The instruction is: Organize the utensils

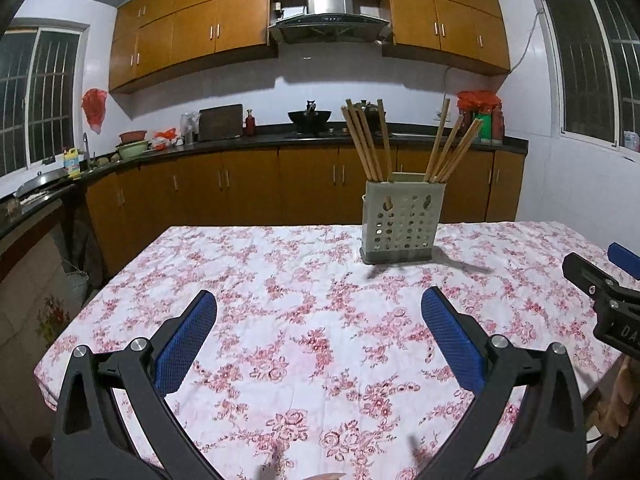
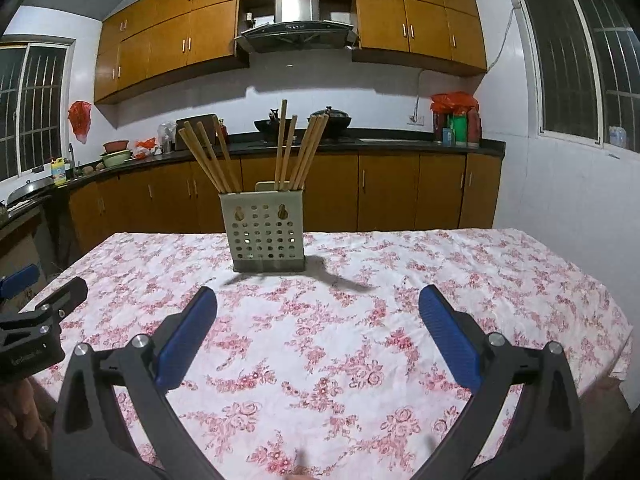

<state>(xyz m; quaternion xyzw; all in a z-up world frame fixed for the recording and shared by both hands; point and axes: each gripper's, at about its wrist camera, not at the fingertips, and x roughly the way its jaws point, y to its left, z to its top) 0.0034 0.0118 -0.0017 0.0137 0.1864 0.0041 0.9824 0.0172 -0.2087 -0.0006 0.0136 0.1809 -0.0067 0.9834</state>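
A pale perforated utensil holder (image 1: 403, 220) stands upright on the floral tablecloth (image 1: 304, 320) near the table's far edge. Several wooden chopsticks (image 1: 370, 140) stick out of it in two bunches. It also shows in the right wrist view (image 2: 265, 226) with its chopsticks (image 2: 296, 152). My left gripper (image 1: 319, 305) is open and empty above the cloth, short of the holder. My right gripper (image 2: 318, 303) is open and empty too, also short of the holder. Each gripper shows at the edge of the other's view: the right one (image 1: 608, 280), the left one (image 2: 40, 300).
The table (image 2: 520, 280) has its far edge just behind the holder. Beyond it are brown kitchen cabinets (image 1: 312, 184), a dark counter with a wok (image 1: 310, 117), bowls (image 1: 132, 145) and bottles, and barred windows on both sides.
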